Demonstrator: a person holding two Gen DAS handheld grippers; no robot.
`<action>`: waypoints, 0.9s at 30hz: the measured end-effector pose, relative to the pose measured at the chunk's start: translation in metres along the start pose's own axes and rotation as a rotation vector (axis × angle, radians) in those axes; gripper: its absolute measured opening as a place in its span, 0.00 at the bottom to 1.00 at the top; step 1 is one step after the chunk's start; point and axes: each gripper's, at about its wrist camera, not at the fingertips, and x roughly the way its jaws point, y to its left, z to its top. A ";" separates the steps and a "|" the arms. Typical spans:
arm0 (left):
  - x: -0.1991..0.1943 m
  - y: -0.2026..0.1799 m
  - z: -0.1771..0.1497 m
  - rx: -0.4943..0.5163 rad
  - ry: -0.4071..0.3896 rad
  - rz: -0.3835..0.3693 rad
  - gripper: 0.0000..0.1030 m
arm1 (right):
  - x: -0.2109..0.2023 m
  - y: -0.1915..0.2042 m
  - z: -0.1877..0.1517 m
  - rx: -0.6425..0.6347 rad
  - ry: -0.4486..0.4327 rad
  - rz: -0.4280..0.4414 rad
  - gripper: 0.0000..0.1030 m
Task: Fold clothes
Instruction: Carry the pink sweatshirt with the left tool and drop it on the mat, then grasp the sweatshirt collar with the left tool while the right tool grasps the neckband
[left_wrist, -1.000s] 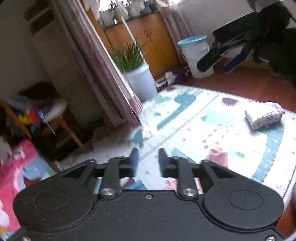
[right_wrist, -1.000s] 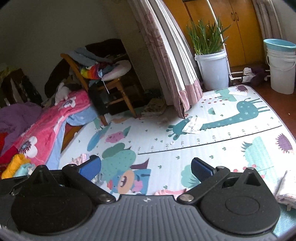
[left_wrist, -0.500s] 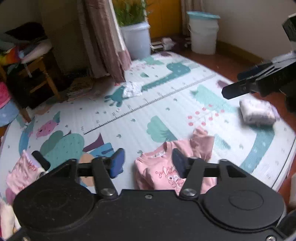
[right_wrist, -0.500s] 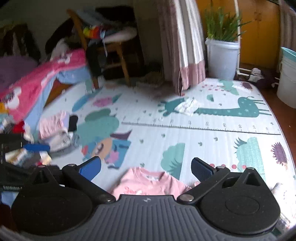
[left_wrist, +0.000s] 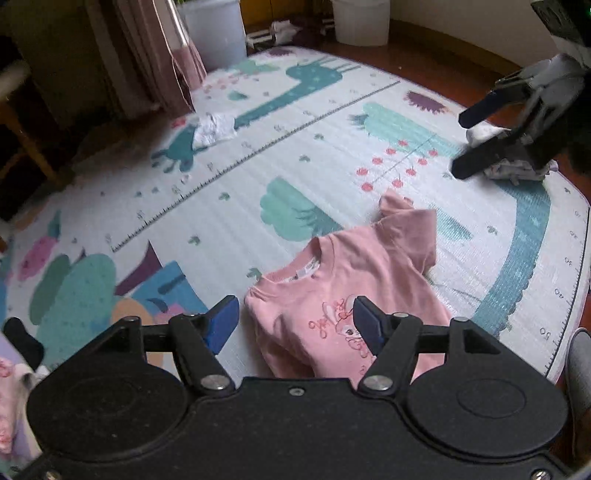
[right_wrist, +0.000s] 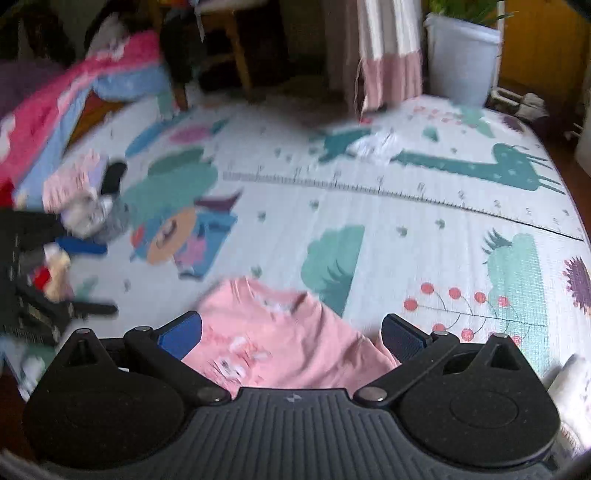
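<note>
A pink T-shirt (left_wrist: 354, 295) with a cartoon print lies face up on the patterned play mat (left_wrist: 258, 166), collar toward the far side. My left gripper (left_wrist: 295, 317) hovers open over its left shoulder, nothing between the blue pads. In the right wrist view the same pink T-shirt (right_wrist: 280, 339) sits below my right gripper (right_wrist: 291, 332), which stands wide open and holds nothing. The right gripper (left_wrist: 463, 144) also shows at the upper right of the left wrist view. The left gripper (right_wrist: 110, 278) appears at the left edge of the right wrist view.
A folded pale garment (left_wrist: 517, 170) lies on the mat's right side. A small white cloth (left_wrist: 214, 127) lies near the curtain (right_wrist: 388, 55). A heap of unfolded clothes (right_wrist: 81, 199) sits at the mat's left edge. A white planter bucket (right_wrist: 461, 62) stands beyond.
Both grippers have tipped downward and sunk toward the mat, bringing the pink T-shirt into view beneath them. The left jaws have spread wider; the right jaws stayed wide.
</note>
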 end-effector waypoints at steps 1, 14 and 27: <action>0.009 0.007 0.000 -0.013 0.021 -0.011 0.66 | 0.009 0.000 -0.001 -0.021 0.019 -0.004 1.00; 0.115 0.053 -0.002 -0.115 0.012 -0.051 0.66 | 0.130 -0.013 -0.015 -0.106 0.103 0.061 0.80; 0.195 0.087 -0.010 -0.129 0.061 -0.148 0.69 | 0.211 -0.034 -0.019 -0.216 0.107 0.038 0.73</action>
